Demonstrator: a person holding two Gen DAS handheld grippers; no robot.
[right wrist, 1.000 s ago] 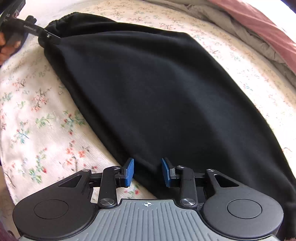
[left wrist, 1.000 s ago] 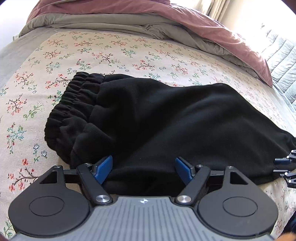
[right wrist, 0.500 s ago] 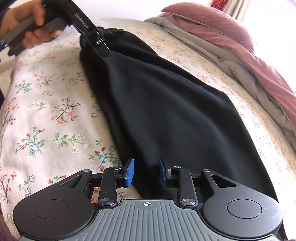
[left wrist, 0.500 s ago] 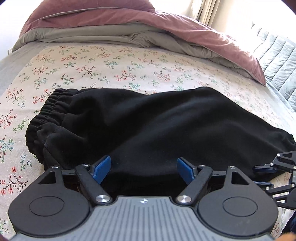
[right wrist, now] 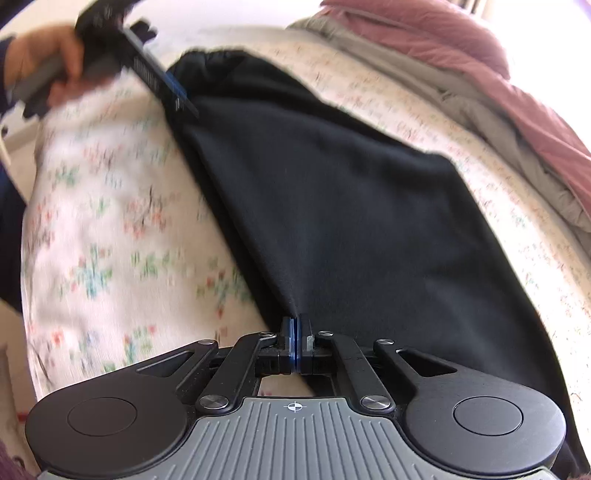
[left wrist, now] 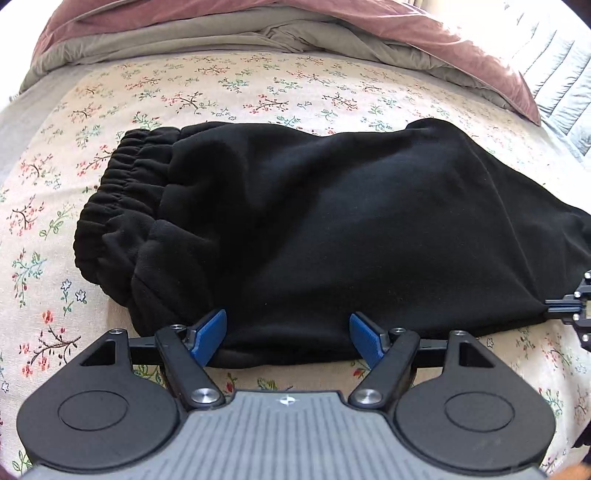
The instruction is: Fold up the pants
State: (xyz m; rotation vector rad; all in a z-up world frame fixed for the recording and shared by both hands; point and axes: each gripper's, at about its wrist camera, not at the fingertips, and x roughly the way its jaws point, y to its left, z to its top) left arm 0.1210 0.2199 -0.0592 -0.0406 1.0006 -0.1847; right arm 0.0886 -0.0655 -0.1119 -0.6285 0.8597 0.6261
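Observation:
Black pants (left wrist: 332, 229) lie folded lengthwise on the flowered bedsheet (left wrist: 229, 92), elastic waistband (left wrist: 122, 195) at the left in the left wrist view. My left gripper (left wrist: 287, 336) stands wide open at the near edge by the waist, the fabric edge between its blue pads (left wrist: 207, 332) without being pinched. My right gripper (right wrist: 295, 328) is shut on the pants (right wrist: 351, 221) at their near edge, the cloth gathering into its pads. The right gripper (left wrist: 569, 314) also shows at the right edge. A hand (right wrist: 48, 70) holds the left gripper (right wrist: 162, 88) at the waistband.
A pink and grey duvet (left wrist: 258, 33) is bunched along the far side of the bed. A pale quilted cover (left wrist: 565, 74) lies at the far right. Bare flowered sheet (right wrist: 110, 240) spreads left of the pants.
The right gripper's jaws have closed from half open onto the pants' near edge, and that view has rolled and blurred. The left gripper stays open at the waist end.

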